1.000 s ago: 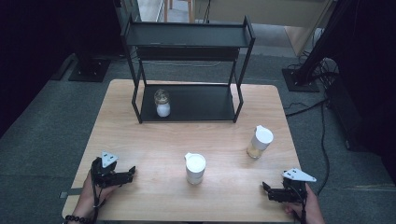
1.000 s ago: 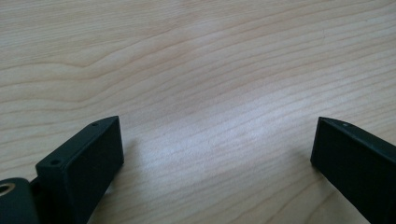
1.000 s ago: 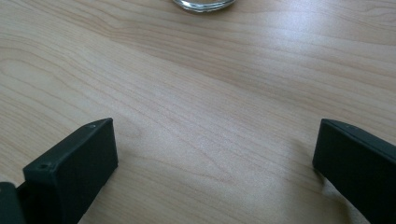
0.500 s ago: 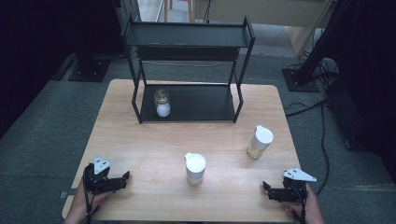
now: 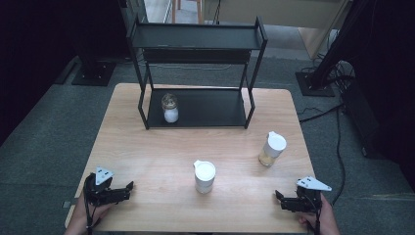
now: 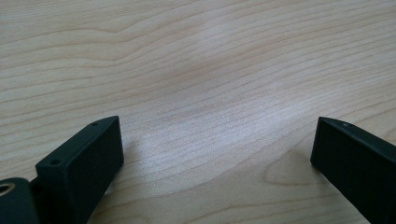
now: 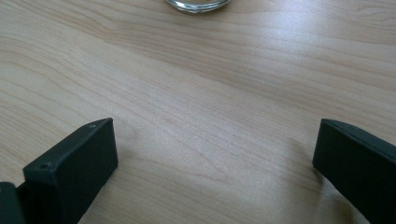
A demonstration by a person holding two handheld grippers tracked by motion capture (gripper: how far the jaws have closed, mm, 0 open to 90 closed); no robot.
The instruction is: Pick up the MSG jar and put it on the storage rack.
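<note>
Three jars stand on the wooden table (image 5: pixel 156 147). A white-lidded jar (image 5: pixel 204 176) sits at the front middle, and another white-lidded jar (image 5: pixel 271 149) with tan contents stands to its right. A small glass jar (image 5: pixel 170 107) with white contents rests on the lower shelf of the black rack (image 5: pixel 195 68). My left gripper (image 5: pixel 128 188) lies open at the front left corner, over bare wood (image 6: pixel 210 116). My right gripper (image 5: pixel 278 198) lies open at the front right corner; the base of a glass jar (image 7: pixel 198 4) shows at the top of the right gripper view.
The two-tier black rack stands at the table's back, its top shelf (image 5: pixel 195 36) bare. Dark stands and cables (image 5: pixel 333 98) sit on the grey floor around the table. Bare wood lies between the grippers and the jars.
My left gripper has drawn back toward the table's front left edge and settled lower. The right gripper and the jars have not moved.
</note>
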